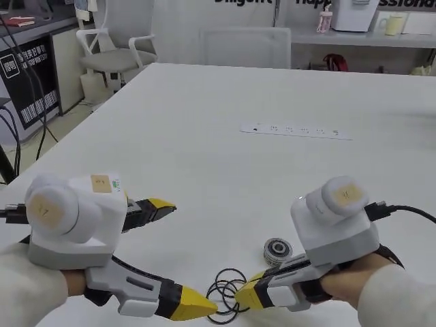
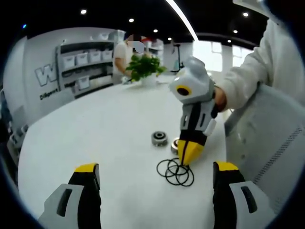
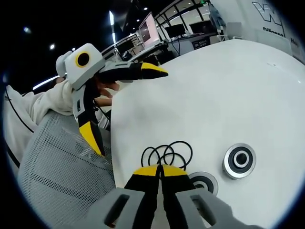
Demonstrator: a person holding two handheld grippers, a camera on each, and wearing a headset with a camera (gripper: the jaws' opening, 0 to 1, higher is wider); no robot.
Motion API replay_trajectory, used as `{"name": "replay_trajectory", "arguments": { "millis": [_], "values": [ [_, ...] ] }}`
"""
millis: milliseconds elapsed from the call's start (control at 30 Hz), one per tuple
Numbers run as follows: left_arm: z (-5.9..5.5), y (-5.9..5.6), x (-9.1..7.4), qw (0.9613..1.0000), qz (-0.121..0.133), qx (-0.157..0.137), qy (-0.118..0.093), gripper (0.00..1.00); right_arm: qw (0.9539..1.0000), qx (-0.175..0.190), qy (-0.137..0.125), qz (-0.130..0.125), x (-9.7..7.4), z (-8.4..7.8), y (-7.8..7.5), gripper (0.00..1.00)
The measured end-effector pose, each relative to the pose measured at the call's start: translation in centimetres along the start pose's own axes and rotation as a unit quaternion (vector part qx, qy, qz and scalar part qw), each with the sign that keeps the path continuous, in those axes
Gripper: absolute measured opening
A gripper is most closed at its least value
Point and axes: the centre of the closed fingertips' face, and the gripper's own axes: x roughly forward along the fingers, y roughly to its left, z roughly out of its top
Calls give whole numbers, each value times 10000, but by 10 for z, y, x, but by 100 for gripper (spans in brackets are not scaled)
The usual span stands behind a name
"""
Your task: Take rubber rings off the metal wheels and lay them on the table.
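Several thin black rubber rings (image 1: 228,289) lie overlapped on the white table (image 1: 225,157) near its front edge. One metal wheel (image 1: 277,249) lies flat just right of them. My right gripper (image 1: 245,293) is shut, its yellow tips touching the rings' right edge. My left gripper (image 1: 178,255) is open, one jaw by the rings' left edge. In the left gripper view the rings (image 2: 175,171) lie between my open jaws, under the right gripper (image 2: 189,155); a wheel (image 2: 159,138) sits behind. The right gripper view has the rings (image 3: 167,152) ahead of the shut tips (image 3: 161,171), with two wheels (image 3: 239,161) (image 3: 202,181) to the right.
A white power strip (image 1: 296,130) lies mid-table. Chairs (image 1: 116,58) stand beyond the far left corner. The table's front edge runs just below the rings. A potted plant (image 2: 143,67) stands at the table's far end in the left gripper view.
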Motion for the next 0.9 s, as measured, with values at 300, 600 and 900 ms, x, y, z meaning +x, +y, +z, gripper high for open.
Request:
{"name": "replay_trajectory", "arguments": {
  "millis": [300,600,900],
  "values": [
    [0,0,0,10000,6,-1,3,100,9999,-93,-19,-69,-2,3,-1,0],
    [0,-1,-1,10000,7,3,2,100,9998,-122,-59,-135,-5,6,-5,1],
    [0,-2,0,10000,-8,6,15,100,9994,-138,-163,-255,-9,11,-10,5]
  ]
}}
